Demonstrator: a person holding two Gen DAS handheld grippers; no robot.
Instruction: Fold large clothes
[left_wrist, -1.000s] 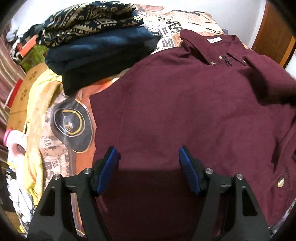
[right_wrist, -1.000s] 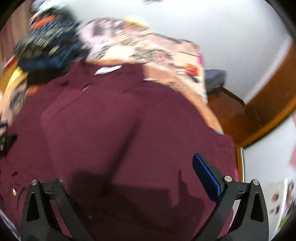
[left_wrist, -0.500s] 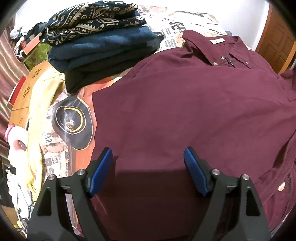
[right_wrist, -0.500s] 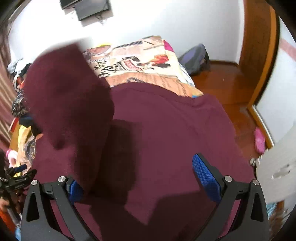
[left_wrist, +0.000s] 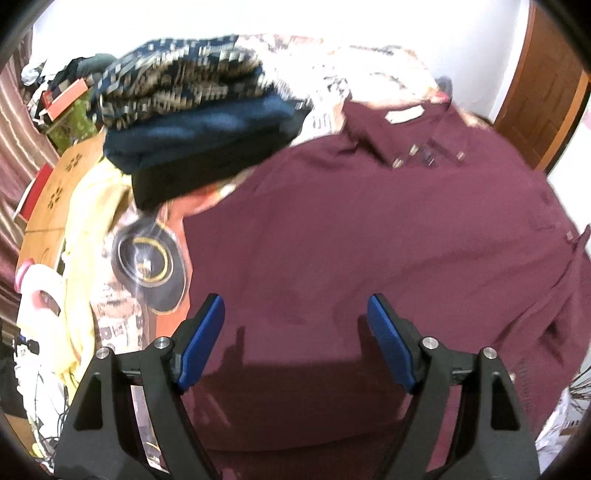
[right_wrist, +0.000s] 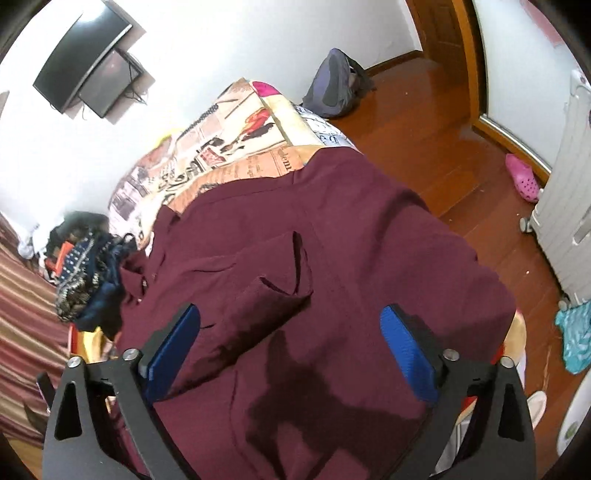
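Observation:
A large maroon button-up shirt (left_wrist: 369, 240) lies spread on the bed, its collar (left_wrist: 402, 144) at the far end. My left gripper (left_wrist: 295, 332) hovers open above the shirt's lower left part, with nothing between its blue pads. In the right wrist view the same shirt (right_wrist: 351, 258) covers the bed, and a sleeve (right_wrist: 266, 273) lies folded across its body. My right gripper (right_wrist: 290, 343) hangs above the sleeve. Its jaws are closing but still wide, and the pads do not press on the cloth.
A stack of folded clothes (left_wrist: 192, 122) sits at the bed's far left on the printed bedspread (right_wrist: 236, 140). To the right the bed ends at a wooden floor with a backpack (right_wrist: 334, 85), a pink shoe (right_wrist: 521, 177) and a white heater (right_wrist: 569, 221).
The maroon sleeve that hung in front of the right camera now lies on the shirt. The right gripper rolled and swung sideways. The left gripper rose a little and its jaws widened.

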